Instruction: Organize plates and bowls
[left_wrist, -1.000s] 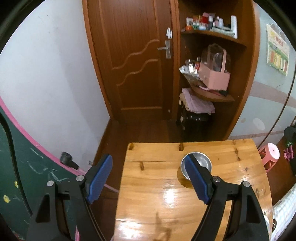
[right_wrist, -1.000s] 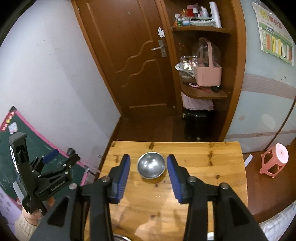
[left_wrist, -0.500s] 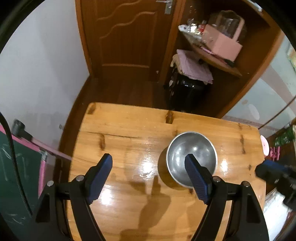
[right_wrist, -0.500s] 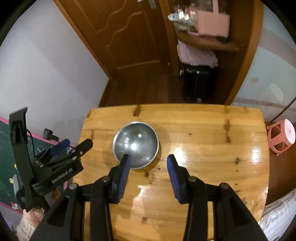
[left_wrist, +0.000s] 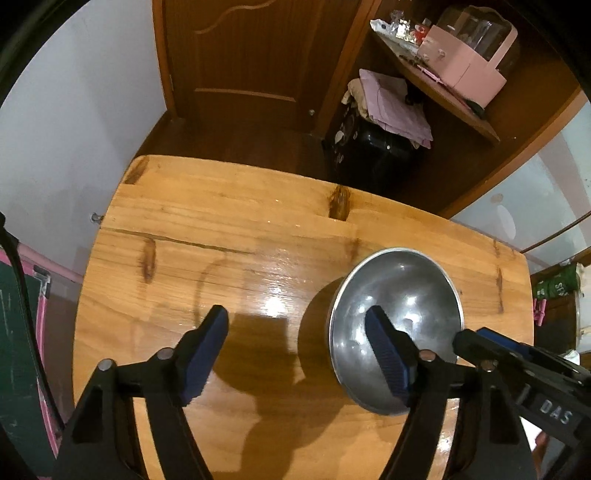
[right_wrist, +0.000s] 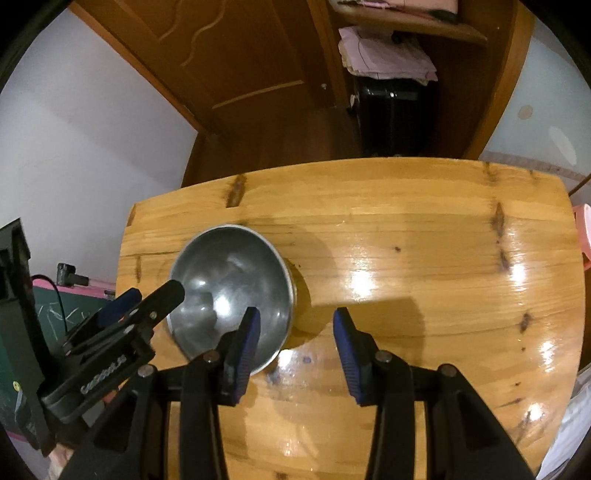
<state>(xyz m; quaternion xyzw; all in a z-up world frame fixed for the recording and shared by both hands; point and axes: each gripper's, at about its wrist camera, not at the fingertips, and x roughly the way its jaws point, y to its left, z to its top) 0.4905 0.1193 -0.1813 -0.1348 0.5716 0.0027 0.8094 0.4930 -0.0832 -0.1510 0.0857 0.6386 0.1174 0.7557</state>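
Note:
A steel bowl (left_wrist: 406, 295) stands upright on the wooden table (left_wrist: 221, 229). It also shows in the right wrist view (right_wrist: 229, 280). My left gripper (left_wrist: 299, 343) is open, its right finger over the bowl's near left rim, its left finger over bare wood. My right gripper (right_wrist: 295, 343) is open, its left finger over the bowl's near right rim, its right finger over the table. Each gripper shows at the edge of the other's view. Both are empty.
Beyond the table's far edge are a brown door (left_wrist: 258, 55), a black case with folded cloth (left_wrist: 373, 147), and a corner shelf with a pink box (left_wrist: 461, 66). A green chalkboard (right_wrist: 48, 314) stands left. A pink stool (right_wrist: 583, 229) is at right.
Both grippers have come down and forward toward the bowl, which now looms larger. Both stay open. The bowl has not moved.

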